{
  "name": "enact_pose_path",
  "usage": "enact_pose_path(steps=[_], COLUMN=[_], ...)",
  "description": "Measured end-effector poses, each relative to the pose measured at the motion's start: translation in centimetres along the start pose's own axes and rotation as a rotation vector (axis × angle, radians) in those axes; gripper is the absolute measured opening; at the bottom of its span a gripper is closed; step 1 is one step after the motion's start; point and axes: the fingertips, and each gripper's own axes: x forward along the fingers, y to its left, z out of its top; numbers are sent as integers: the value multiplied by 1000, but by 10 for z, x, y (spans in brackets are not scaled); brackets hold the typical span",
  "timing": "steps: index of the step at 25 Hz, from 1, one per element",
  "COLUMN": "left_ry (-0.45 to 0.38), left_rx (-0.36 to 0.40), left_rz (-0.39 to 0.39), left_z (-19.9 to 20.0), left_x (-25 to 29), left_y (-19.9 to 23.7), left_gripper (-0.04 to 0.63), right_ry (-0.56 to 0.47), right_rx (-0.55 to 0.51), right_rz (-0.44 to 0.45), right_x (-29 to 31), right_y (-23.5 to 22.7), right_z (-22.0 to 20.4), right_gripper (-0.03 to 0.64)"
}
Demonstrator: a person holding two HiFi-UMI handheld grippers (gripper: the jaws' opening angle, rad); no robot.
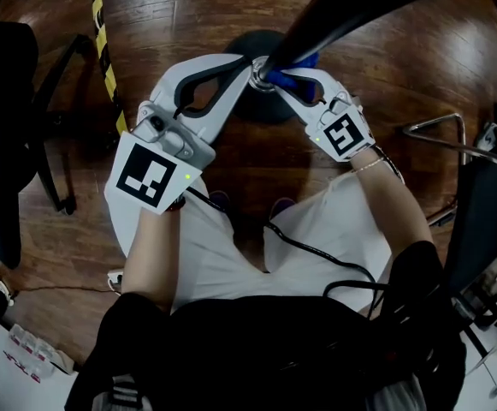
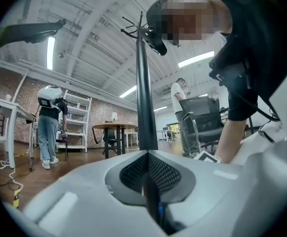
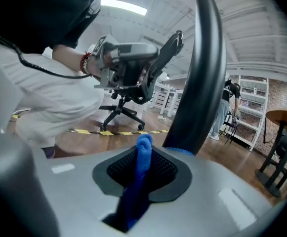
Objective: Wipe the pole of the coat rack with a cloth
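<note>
The coat rack's black pole runs down to its round base on the wooden floor. My two grippers meet low on it from opposite sides. The right gripper is shut on a blue cloth. In the right gripper view a fold of the cloth sticks up between the jaws, and its far edge lies against the pole. The left gripper has its tips against the pole. Its jaws are closed to a thin slit in which a sliver of blue shows.
Yellow-black tape crosses the floor at the left, beside a black chair. A metal frame and dark equipment stand at the right. Farther off are a round table, an office chair and a standing person.
</note>
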Motion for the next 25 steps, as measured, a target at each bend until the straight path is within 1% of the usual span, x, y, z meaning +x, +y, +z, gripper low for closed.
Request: enact_pose_path(steps=[2, 4, 7, 14, 19, 25], left_ry=[15, 25, 10, -12, 29, 58], left_rx=[9, 0, -3, -30, -15, -33], left_rz=[-14, -15, -19, -9, -41, -53], left_z=[-3, -4, 0, 4, -1, -6], left_x=[1, 2, 3, 6, 7, 6], left_y=[-4, -5, -6, -7, -21, -29], left_gripper=[2, 2, 2, 2, 2, 2], right_ry=[32, 59, 73, 210, 288, 358], right_rx=[-5, 4, 15, -51, -38, -52], right_rz=[20, 37, 64, 140, 154, 179], right_x=[5, 13, 29, 59, 79, 98], right_y=[6, 10, 20, 43, 57, 70], right_z=[-14, -26, -42, -98, -125, -156], right_gripper=[66, 66, 66, 64, 64, 64])
